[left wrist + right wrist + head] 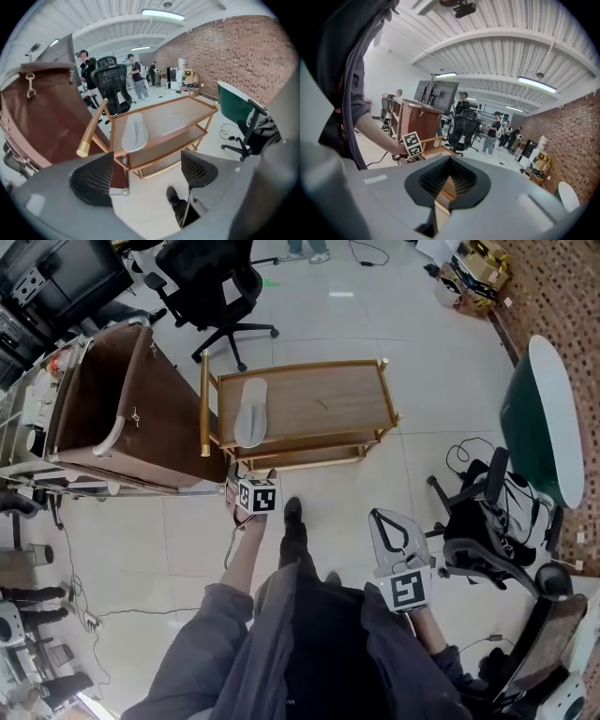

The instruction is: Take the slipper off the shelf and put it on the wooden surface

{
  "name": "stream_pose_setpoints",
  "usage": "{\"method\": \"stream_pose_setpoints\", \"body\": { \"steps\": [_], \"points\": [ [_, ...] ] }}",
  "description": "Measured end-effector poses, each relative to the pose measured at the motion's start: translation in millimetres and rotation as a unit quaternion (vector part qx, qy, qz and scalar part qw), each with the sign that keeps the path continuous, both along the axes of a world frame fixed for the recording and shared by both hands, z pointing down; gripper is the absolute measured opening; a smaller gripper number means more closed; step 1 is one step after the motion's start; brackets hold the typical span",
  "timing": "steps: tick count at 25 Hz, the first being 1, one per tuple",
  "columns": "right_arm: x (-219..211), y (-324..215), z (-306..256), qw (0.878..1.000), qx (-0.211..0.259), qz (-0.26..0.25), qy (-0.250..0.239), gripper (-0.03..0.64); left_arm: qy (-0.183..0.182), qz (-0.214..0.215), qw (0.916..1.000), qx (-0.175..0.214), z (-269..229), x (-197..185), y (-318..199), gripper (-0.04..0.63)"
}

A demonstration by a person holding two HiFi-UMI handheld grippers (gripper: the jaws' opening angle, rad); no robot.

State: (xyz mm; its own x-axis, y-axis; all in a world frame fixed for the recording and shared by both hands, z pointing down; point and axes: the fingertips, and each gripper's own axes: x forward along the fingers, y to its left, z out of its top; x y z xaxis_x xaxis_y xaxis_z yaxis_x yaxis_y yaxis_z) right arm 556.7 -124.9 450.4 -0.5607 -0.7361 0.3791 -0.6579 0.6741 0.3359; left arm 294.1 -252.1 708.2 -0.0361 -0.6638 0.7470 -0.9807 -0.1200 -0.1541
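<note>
Pale grey slipper (135,132): one, lying flat on the top board of the wooden cart (328,399), at the board's left end. It sits ahead of the left gripper (146,171), a little left of its centre line, well clear of both jaws and touching neither.

Left gripper: jaws spread wide, black ribbed pads (93,180) far apart. Only floor and the person's dark shoe (174,197) show between them. Held low in front of the cart's near edge.

Right gripper (449,180): jaws drawn together with only a narrow slit between the pads, clamped on nothing. Held back beside the person's body, well to the right of the left gripper and farther from the cart.

Wooden cart: three tiers, light wood, with a brass-coloured handle bar (203,404) at its left end, ahead and left of the left gripper.

Brown cabinet (112,409): further left of the left gripper, just beside the cart's handle end.

Black office chair (211,287): beyond the cart, far ahead of the left gripper.

Green round table (544,418): well right of the right gripper.
</note>
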Motion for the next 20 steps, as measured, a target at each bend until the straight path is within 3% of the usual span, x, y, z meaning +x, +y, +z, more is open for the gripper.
{"method": "stream_pose_setpoints", "body": {
  "steps": [6,11,13,15,20],
  "points": [
    [29.2,88.4,23.1,0.999,-0.007,-0.033,-0.024,0.000,0.065,0.110,0.9918,0.004,-56.6,139.8,150.9,0.457],
    [3.2,153.4,33.4,0.994,-0.029,-0.105,-0.025,0.000,0.061,0.157,0.9851,0.034,-103.1,207.7,280.5,0.422],
    [-13.9,174.3,33.0,0.992,-0.033,-0.114,-0.031,0.000,0.042,0.213,0.9755,0.034,-115.9,217.9,316.9,0.383],
    [-29.6,192.1,28.9,0.992,-0.029,-0.119,-0.029,0.000,0.024,0.242,0.9690,0.046,-129.9,209.5,339.7,0.294],
    [-67.9,212.5,23.6,0.994,-0.011,-0.104,-0.001,0.000,0.041,0.218,0.9713,0.084,-161.1,155.7,369.7,0.233]
  ]
}}
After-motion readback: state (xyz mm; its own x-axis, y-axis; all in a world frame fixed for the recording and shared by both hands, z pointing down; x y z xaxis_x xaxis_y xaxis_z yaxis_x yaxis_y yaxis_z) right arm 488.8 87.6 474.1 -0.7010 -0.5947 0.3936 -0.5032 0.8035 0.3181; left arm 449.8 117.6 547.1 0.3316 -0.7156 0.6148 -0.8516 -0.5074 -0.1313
